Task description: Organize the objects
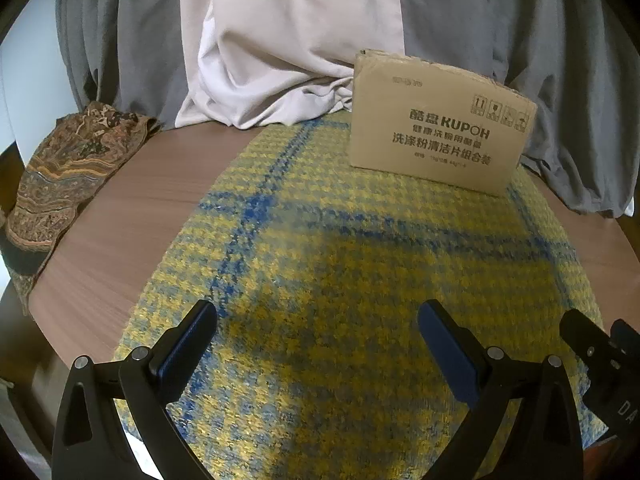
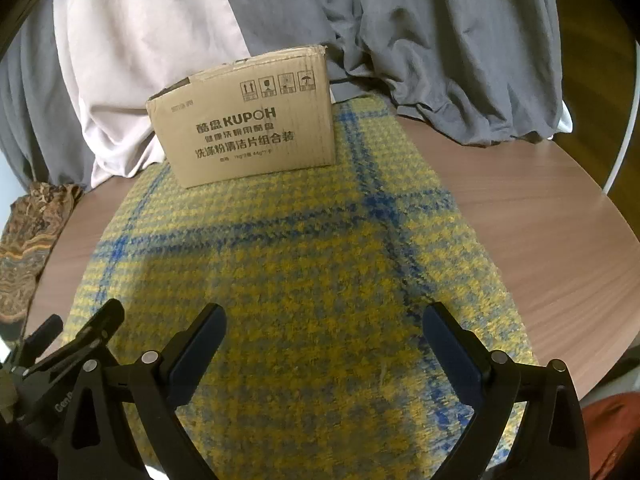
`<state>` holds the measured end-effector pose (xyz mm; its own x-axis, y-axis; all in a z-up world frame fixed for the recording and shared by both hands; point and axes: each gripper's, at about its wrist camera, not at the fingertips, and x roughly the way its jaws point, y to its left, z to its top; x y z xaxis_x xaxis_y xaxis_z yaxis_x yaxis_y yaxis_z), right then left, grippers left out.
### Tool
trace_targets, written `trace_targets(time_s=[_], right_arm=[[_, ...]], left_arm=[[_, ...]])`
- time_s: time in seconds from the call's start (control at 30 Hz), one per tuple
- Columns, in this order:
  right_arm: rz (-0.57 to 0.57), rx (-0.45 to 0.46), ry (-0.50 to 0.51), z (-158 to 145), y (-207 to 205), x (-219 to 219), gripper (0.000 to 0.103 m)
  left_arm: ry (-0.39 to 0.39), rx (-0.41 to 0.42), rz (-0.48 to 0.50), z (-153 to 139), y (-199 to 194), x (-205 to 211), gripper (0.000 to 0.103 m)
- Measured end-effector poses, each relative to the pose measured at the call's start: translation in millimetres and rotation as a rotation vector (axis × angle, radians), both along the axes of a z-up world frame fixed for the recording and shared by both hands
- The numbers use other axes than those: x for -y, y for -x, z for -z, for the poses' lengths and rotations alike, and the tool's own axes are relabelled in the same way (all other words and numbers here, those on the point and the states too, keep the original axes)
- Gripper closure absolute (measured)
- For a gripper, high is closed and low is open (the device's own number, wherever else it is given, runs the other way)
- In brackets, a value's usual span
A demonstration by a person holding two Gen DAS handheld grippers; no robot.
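Draped grey and white sheets back a wooden counter [image 1: 132,208]; patterned cloth [image 1: 64,184] lies far left, untouched. Yellow-blue plaid cloth [image 1: 340,280] spread flat, KUPOH carton [image 1: 436,128] upright at its far edge. Organizing looks barely begun. Left gripper [image 1: 318,344] and right gripper [image 2: 324,344] hover low over the plaid's near end, jaws wide apart, empty.

Both wrist cameras look forward and down over the plaid cloth [image 1: 340,260], side by side; both share the cardboard box [image 2: 244,120], at 1 o'clock left, 11 o'clock right, seemingly near.
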<state>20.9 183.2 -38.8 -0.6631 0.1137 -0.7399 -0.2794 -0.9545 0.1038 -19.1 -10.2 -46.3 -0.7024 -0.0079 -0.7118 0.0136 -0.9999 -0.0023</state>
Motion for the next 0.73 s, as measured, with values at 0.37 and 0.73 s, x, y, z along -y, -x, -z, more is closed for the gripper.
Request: trace_targets(time_s=[0.37,0.73], right_arm=[[0.003,-0.003,-0.001,-0.5,0.5,-1.0,0.004],[0.008,-0.001,0.004,0.8,1.0,-4.1,0.004]], left_arm=[[-0.005,0.006,0.011,-0.2,1.3,-1.8,0.001],[-0.001,0.013,0.029,2.1,0.9,-5.2,0.001]])
